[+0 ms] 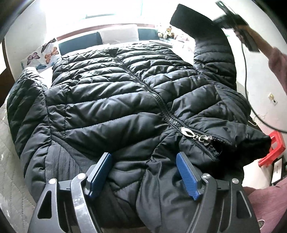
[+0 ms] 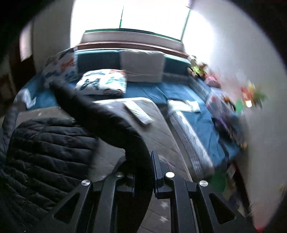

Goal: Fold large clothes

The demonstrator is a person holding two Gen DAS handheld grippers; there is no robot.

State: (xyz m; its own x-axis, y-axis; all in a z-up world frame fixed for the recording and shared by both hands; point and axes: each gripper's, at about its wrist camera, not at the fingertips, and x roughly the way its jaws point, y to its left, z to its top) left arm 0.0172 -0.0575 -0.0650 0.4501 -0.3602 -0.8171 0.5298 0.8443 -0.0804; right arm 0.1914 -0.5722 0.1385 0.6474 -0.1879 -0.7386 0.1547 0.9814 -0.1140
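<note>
Black puffer jacket [image 1: 114,100] lies zipped, front up, across quilted bed cover [image 1: 12,161]. Your left gripper [image 1: 143,172] sits over collar end, blue pads [image 1: 186,172] spread wide, fabric bulging between them, nothing pinched. Your right gripper [image 2: 143,161] is clamped narrow on sleeve [image 2: 107,114], lifted clear of bed. Butterfly pillow [image 1: 43,55] near headboard. Red stool [image 1: 272,148] beside bed.

A bright window [image 2: 152,16] fills the far wall and lets in strong white light. Under it stands a bed [image 2: 206,121] with a blue sheet. At its head lie a white pillow [image 2: 143,66] and a butterfly-print pillow [image 1: 43,55]. Soft toys [image 1: 166,33] sit near the white wall [image 2: 251,62]. A red stool [image 1: 272,148] stands on the floor.
</note>
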